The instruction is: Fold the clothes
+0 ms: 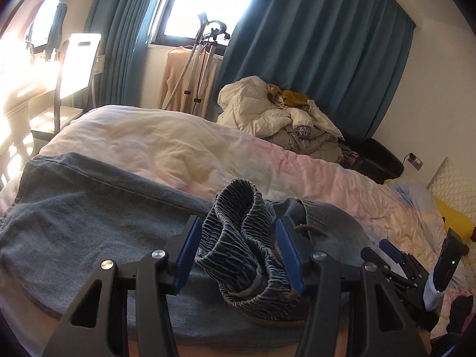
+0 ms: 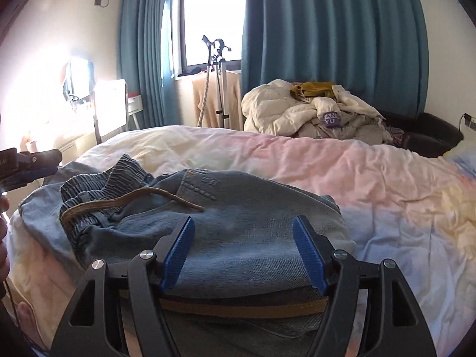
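Blue jeans [image 1: 74, 223] lie folded on the bed near me; they also show in the right wrist view [image 2: 253, 232]. Their ribbed elastic waistband [image 1: 238, 238] stands bunched up between the open blue pads of my left gripper [image 1: 238, 247], which do not press it. A tan drawstring [image 2: 134, 200] lies across the denim. My right gripper [image 2: 242, 250] is open, its pads straddling the folded denim edge. The right gripper also shows at the right edge of the left wrist view [image 1: 398, 255], and the left gripper at the left edge of the right wrist view [image 2: 29, 163].
A pastel duvet [image 2: 327, 172] covers the bed. A pile of cream jackets and clothes [image 2: 312, 113] sits at the far side. Teal curtains [image 2: 327, 29], a garment steamer stand [image 2: 218, 89], a chair [image 1: 77, 65] and a yellow pillow [image 1: 455, 214] surround the bed.
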Tool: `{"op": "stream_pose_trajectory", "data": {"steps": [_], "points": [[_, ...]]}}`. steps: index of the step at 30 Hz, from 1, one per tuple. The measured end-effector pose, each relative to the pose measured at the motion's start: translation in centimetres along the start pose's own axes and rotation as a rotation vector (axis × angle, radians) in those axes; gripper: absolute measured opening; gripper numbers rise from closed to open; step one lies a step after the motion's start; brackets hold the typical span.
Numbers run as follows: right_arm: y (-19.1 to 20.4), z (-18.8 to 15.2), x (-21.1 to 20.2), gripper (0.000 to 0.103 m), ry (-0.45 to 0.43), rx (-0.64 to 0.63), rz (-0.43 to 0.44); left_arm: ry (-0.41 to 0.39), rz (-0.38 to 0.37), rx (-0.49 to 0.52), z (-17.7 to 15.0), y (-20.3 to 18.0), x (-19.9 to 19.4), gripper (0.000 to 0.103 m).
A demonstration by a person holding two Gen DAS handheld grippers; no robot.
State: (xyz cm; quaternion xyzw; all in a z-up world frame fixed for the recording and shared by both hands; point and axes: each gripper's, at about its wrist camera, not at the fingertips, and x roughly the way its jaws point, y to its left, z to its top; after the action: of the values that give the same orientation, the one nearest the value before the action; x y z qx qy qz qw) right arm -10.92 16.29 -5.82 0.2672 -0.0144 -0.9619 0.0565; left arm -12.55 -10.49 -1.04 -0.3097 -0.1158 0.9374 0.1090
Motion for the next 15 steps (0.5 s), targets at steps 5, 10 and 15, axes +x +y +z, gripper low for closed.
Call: {"op": "stream_pose_trajectory", "data": {"steps": [5,10,15], "points": [[-1.9,-2.1,3.1,0.069,0.122,0.094,0.036,0.100,0.145,0.076,-1.5,-1.3,3.2,0.054],[-2.2,-3.0,4.1,0.070,0.136,0.101,0.049,0.162,0.219,0.049,-2.4,-0.2,5.0,0.054],[-2.5,-3.2,4.1,0.071,0.120,0.106,0.063,0.154,0.216,0.002,-2.6,0.3,4.2,0.054]]}}
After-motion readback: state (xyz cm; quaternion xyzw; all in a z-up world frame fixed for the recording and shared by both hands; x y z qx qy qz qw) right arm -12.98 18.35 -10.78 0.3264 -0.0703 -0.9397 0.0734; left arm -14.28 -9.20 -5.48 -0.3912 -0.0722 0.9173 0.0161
